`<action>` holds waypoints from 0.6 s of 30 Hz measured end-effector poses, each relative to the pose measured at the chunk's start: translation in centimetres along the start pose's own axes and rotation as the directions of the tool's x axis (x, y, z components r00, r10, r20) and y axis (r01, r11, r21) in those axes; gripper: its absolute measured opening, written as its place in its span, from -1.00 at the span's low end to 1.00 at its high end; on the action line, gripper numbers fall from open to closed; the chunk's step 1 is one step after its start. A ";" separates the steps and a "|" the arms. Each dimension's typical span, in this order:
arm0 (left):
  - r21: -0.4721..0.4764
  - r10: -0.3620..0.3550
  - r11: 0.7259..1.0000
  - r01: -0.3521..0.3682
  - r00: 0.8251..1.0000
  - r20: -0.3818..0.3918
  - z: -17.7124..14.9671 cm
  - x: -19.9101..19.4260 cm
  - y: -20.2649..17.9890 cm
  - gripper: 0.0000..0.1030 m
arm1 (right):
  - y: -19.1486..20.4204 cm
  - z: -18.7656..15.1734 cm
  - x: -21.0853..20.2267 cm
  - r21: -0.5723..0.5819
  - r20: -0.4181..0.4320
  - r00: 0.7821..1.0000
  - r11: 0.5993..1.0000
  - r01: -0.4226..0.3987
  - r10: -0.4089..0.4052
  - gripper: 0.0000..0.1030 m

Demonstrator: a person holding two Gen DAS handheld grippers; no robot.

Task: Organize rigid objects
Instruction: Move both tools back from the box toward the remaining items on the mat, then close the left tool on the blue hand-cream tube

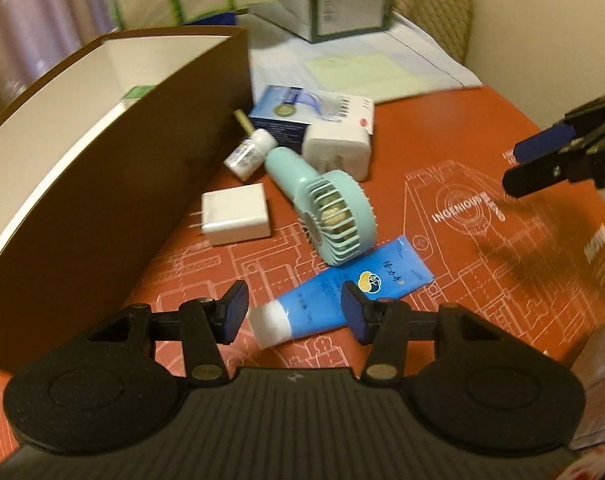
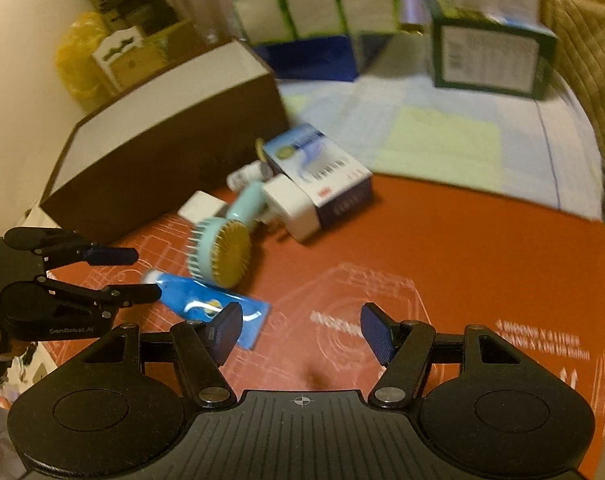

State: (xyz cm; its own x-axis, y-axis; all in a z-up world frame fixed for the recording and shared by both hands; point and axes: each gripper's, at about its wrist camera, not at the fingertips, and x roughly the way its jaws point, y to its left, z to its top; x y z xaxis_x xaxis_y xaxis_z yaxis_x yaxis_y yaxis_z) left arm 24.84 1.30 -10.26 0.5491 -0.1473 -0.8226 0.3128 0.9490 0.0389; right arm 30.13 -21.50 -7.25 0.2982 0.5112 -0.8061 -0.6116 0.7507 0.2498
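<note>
On the red mat printed with white line drawings (image 1: 482, 248), the left gripper (image 1: 294, 312) is open, its fingers on either side of the white cap end of a blue plastic tube (image 1: 342, 296), not touching it. The right gripper (image 2: 300, 330) is also open and holds nothing, above the bare mat. A mint-green handheld fan (image 1: 326, 208) lies just beside the tube. A white charger cube (image 1: 236, 220) lies near the brown cardboard box (image 1: 142, 184) at the mat's left edge.
</note>
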 end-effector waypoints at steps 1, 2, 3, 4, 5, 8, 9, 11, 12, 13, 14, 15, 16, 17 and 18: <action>0.022 -0.008 1.000 0.008 1.000 -0.003 0.1 0.4 -0.1 -0.09 | -0.3 -0.2 -0.1 0.015 -0.003 1.000 1.000 0.006 -0.006 0.21; 0.039 -0.016 0.999 0.016 1.000 -0.006 0.2 0.7 -0.2 -0.09 | -0.6 -0.4 -0.2 0.030 -0.005 1.000 0.999 0.015 -0.014 0.21; 0.053 -0.026 0.998 0.027 1.000 -0.014 0.3 1.1 -0.3 -0.09 | -0.9 -0.6 -0.3 0.042 -0.006 1.000 0.999 0.022 -0.022 0.21; 0.062 -0.035 0.997 0.037 0.999 -0.026 0.3 1.5 -0.4 -0.09 | -1.2 -0.7 -0.5 0.052 -0.008 0.999 0.998 0.031 -0.031 0.21; 0.070 -0.041 0.997 0.043 0.998 -0.040 0.3 1.9 -0.5 -0.09 | -1.5 -1.0 -0.6 0.063 -0.011 0.999 0.997 0.043 -0.042 0.21; 0.094 -0.057 0.994 0.062 0.997 -0.059 0.0 2.4 -1.0 -0.09 | -2.4 -1.5 -1.0 0.097 -0.019 0.998 0.993 0.065 -0.063 0.21; 0.102 -0.066 0.992 0.073 0.996 -0.068 -0.2 2.5 -1.2 -0.09 | -2.7 -1.7 -1.1 0.106 -0.020 0.997 0.992 0.071 -0.069 0.21; 0.112 -0.078 0.990 0.088 0.993 -0.088 -0.5 2.6 -1.5 -0.09 | -3.2 -2.0 -1.3 0.123 -0.026 0.997 0.989 0.081 -0.079 0.21; 0.118 -0.081 0.989 0.092 0.993 -0.090 -0.6 2.5 -1.7 -0.09 | -3.4 -2.1 -1.4 0.129 -0.029 0.996 0.988 0.086 -0.082 0.21; 0.124 -0.084 0.988 0.095 0.992 -0.092 -0.7 2.5 -1.9 -0.09 | -3.7 -2.2 -1.5 0.134 -0.032 0.996 0.987 0.089 -0.086 0.21; 0.128 -0.089 0.987 0.101 0.991 -0.097 -0.8 2.4 -2.1 -0.09 | -3.8 -2.3 -1.4 0.138 -0.034 0.996 0.986 0.091 -0.087 0.21; 0.130 -0.093 0.986 0.106 0.990 -0.102 -0.8 2.3 -2.2 -0.09 | -4.0 -2.4 -1.4 0.140 -0.037 0.995 0.986 0.092 -0.087 0.21; 0.130 -0.099 0.985 0.113 0.989 -0.109 -0.9 2.2 -2.4 -0.10 | -4.1 -2.5 -1.5 0.141 -0.039 0.995 0.986 0.092 -0.087 0.21; 0.129 -0.103 0.985 0.118 0.988 -0.115 -1.0 2.2 -2.6 -0.10 | -4.2 -2.5 -1.4 0.141 -0.040 0.995 0.986 0.091 -0.087 0.21; 0.130 -0.104 0.984 0.120 0.987 -0.122 -1.2 2.1 -2.9 -0.10 | -4.3 -2.6 -1.5 0.140 -0.041 0.996 0.986 0.090 -0.085 0.21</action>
State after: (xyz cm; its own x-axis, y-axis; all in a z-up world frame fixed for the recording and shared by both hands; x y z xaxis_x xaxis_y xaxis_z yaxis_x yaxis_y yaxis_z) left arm 24.20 -1.42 -12.81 0.4145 -0.2103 -0.8854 0.4750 0.8799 0.0133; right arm 30.43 -26.56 -8.52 0.3190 0.4279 -0.8456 -0.4739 0.8447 0.2487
